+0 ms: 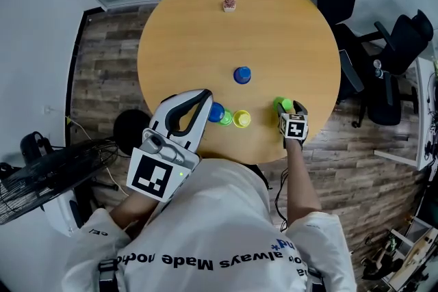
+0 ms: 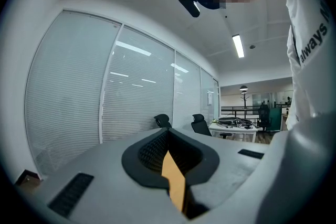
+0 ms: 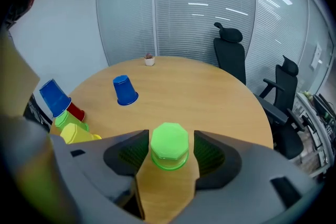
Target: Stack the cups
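A light green cup (image 3: 169, 145) stands upside down near the table's front right edge, also visible in the head view as the green cup (image 1: 282, 104). My right gripper (image 3: 169, 157) (image 1: 290, 110) is open, its jaws on either side of this cup with small gaps. A blue cup (image 3: 124, 90) (image 1: 241, 74) stands upside down mid-table. At the front left lie a blue cup (image 3: 54, 96), a red cup (image 3: 77, 112), a green cup (image 3: 65, 119) and a yellow cup (image 3: 79, 134) close together. My left gripper (image 1: 207, 94) (image 2: 168, 136) is raised over them, shut and empty.
The round wooden table (image 1: 205, 37) carries a small potted plant (image 1: 229, 4) at its far side. Black office chairs (image 1: 400, 44) stand to the right on the wood floor, and a fan (image 1: 41, 178) stands at the left. Blinds cover the glass wall behind.
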A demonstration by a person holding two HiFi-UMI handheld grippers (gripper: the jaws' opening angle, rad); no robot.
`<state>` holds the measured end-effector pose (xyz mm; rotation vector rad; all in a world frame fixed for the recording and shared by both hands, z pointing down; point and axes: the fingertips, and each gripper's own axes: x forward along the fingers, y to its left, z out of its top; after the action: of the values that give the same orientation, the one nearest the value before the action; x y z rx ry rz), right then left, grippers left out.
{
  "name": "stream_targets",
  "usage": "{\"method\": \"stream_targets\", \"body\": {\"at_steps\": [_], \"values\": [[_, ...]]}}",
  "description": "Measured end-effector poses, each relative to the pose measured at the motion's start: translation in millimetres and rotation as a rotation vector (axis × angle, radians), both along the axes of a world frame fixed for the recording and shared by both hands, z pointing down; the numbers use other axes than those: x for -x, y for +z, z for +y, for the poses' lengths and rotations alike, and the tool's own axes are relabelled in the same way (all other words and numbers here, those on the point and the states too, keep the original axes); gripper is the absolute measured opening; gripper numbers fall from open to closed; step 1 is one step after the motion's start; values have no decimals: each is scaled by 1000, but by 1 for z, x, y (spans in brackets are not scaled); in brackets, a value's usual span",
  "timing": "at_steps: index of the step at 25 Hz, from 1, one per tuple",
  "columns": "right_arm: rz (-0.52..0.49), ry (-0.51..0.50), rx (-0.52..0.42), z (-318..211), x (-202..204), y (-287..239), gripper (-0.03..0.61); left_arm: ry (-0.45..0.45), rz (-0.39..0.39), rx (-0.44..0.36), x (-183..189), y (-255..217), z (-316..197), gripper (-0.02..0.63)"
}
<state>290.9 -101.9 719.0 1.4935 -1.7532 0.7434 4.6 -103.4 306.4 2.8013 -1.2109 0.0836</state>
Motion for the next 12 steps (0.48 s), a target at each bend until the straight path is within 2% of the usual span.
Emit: {"method": "stream_targets", "body": {"at_steps": [6,12], "values": [[4,8,-5,-2,0,-1,242,-4,0,-2,3,-1,0,25],[25,-80,-51,-8,21,-37,242,-3,8,-4,4,-2,3,25]]}}
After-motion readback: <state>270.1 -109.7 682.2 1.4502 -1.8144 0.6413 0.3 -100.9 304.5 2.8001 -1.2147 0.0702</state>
